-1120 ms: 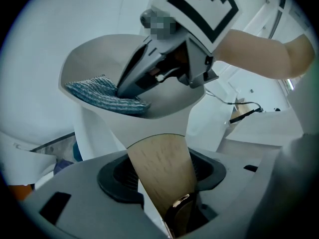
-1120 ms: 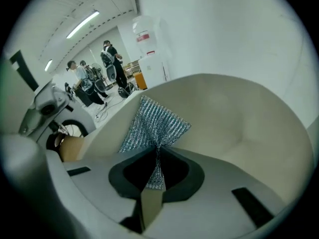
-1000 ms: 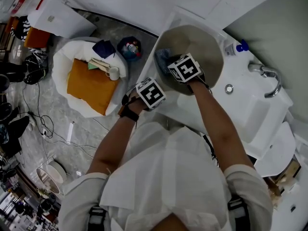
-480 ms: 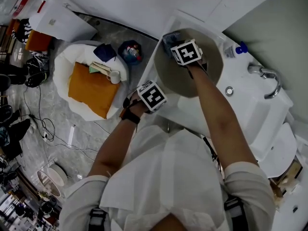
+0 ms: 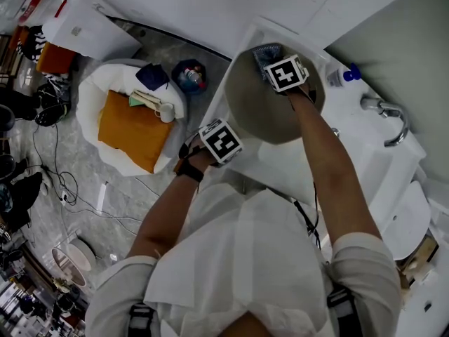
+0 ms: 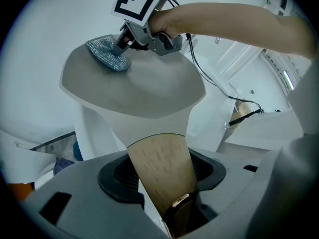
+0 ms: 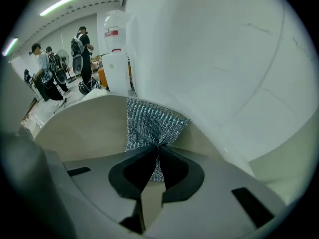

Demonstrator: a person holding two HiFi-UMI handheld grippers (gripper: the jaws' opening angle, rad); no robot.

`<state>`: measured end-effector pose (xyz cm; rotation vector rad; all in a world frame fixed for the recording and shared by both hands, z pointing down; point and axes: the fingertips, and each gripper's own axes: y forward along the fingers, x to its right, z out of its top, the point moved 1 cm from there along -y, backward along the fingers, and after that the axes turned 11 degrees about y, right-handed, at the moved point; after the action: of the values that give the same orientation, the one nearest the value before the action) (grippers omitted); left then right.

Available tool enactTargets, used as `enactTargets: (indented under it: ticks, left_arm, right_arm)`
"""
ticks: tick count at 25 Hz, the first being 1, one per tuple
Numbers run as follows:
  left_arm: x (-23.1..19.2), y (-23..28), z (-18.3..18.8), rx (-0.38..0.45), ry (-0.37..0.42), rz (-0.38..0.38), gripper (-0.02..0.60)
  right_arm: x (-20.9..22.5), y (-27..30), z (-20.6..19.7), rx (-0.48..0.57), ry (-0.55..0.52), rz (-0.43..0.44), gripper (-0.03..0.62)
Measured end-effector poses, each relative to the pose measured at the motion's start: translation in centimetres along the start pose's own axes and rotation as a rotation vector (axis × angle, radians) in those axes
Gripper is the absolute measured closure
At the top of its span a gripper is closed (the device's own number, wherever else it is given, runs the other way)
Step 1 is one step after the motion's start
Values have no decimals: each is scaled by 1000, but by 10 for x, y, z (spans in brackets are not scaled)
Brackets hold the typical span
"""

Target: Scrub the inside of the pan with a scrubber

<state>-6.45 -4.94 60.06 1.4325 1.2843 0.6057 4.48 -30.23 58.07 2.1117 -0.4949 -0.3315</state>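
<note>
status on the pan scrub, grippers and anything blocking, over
Left gripper jaws clamped on wooden handle of pan. Right gripper shut on scrubber, scrubber against pan's inside near far rim. Nothing else inside the pan.

White short-sleeved shirt (image 5: 238,258); dark straps (image 5: 140,319) at shoulders. Black wristband (image 5: 188,167) just behind left gripper (image 6: 164,176). Both grippers: grey plastic shells, black pads (image 7: 179,173), white cube with black square markers (image 5: 221,140) on top. Thin black cable (image 6: 199,71) runs back from right gripper (image 7: 158,158).
</note>
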Motion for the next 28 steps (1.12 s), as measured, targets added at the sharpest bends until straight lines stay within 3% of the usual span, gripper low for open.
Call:
enactTargets:
  ticks: [7,12,21,26,28]
  left_arm:
    - [-1,-1,0,11,-14,1,327]
    - [-2,-1,1,21,-18,7,330]
    - [-7,-3,0,22,-30,34,351]
    - [-8,-7,-8,-23,-41,46,355]
    - [-7,-7,-6,-14,-39,48,356]
  right_arm:
    - [28,-17,-15,-59,-95,-66,565]
    - [47,-33,-49,-199,-161,-119,565]
    - [45,-55,-100,-439,-226,-81,566]
    - [29,-71,-123,-563,-244,-3,568]
    - [14,-77,-135,-622,-235,67,566]
